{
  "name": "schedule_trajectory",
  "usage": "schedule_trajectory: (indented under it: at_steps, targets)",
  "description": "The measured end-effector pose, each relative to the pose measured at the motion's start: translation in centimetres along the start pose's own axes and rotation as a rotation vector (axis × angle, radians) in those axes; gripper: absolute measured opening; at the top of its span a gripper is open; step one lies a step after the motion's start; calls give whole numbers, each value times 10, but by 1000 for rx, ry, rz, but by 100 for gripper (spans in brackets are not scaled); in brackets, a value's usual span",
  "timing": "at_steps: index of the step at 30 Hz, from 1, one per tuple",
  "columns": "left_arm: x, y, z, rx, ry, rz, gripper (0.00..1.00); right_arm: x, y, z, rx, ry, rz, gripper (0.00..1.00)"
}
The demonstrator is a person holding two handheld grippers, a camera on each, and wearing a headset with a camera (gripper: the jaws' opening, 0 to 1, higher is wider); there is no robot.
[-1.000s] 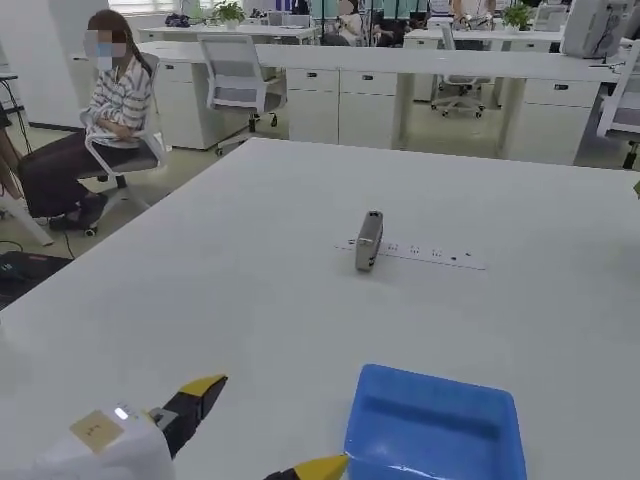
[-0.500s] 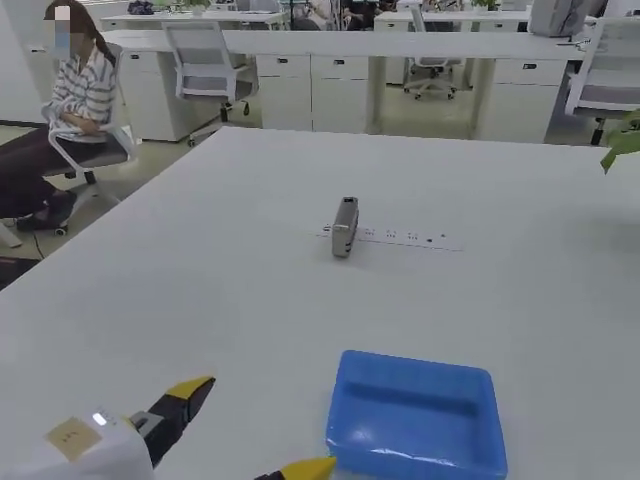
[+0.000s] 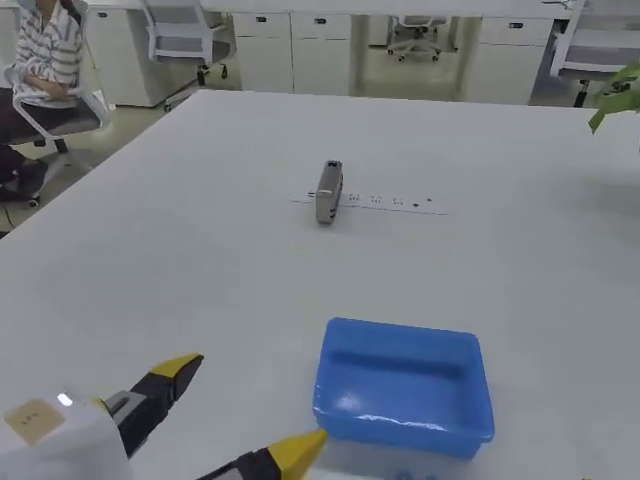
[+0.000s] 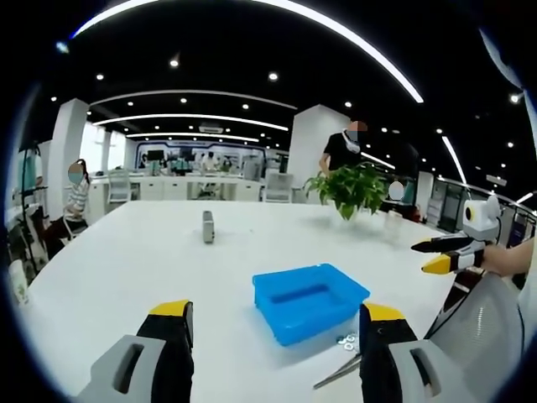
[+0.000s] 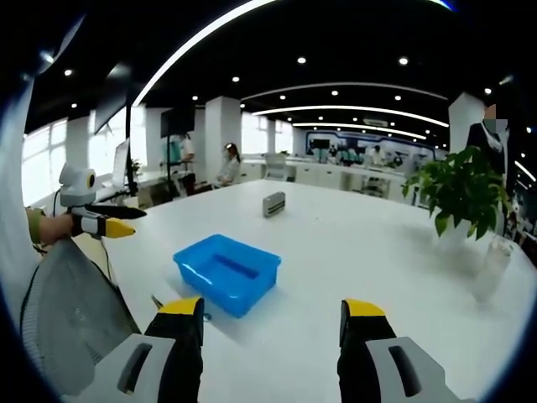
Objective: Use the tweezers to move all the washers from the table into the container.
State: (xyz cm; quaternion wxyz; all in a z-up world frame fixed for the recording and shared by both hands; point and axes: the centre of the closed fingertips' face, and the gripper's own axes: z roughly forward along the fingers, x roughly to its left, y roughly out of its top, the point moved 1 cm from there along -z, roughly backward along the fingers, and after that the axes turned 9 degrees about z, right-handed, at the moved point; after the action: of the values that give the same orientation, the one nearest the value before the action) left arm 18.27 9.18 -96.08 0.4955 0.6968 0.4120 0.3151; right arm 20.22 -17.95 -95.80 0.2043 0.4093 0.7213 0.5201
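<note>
Down at the near-left of the blue container [image 3: 400, 385], the left hand-held gripper [image 3: 250, 400] still pokes into the head view, yellow-tipped jaws spread wide with nothing between them. Same as a second ago, really. What changed is the headset: it's tipped down, so the whole scene slid up the frame and the container's near wall now shows in full. Nothing on the surface [image 3: 200, 250] shifted relative to the container. The grey block [image 3: 328, 191] still stands beyond it, at the left end of a flat white strip [image 3: 395, 203] with small marks.

From the left gripper view, the washers [image 4: 346, 340] lie on the surface just beside the container's near-right corner, and the tweezers [image 4: 340, 374] are on the near side of them, untouched. The right hand-held gripper [image 4: 422, 257] hangs in the air well right of the container, jaws apart and empty; its own view shows the same wide gap.

The surface is big, white and mostly bare. A leafy plant [image 4: 351, 186] sits far beyond the container to the right. Past the far edge it's open office: white cabinets, swivel chairs, a seated person [image 3: 45, 60] off to the left and a standing person [image 4: 344, 151] behind the plant.
</note>
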Motion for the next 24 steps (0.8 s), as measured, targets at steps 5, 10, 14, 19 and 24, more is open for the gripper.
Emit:
schedule_trajectory:
  at_steps: [5, 10, 14, 19, 24]
  targets:
    - [-19, -19, 3, 132, -134, 45, 74, -3, -8, 1, 58, -9, 0, 59]
    - [-41, -39, 3, 276, -322, 143, 53, -2, -21, 2, 165, -5, -37, 50]
    - [-47, -51, 9, 340, -444, 117, 38, 11, -24, 5, 196, 69, 6, 40]
    - [-48, -77, 14, 451, -544, 240, 22, 25, -24, 12, 213, 94, 8, 30]
    - [-53, -94, 22, 521, -617, 298, 15, 44, -38, 22, 281, 134, -39, 22]
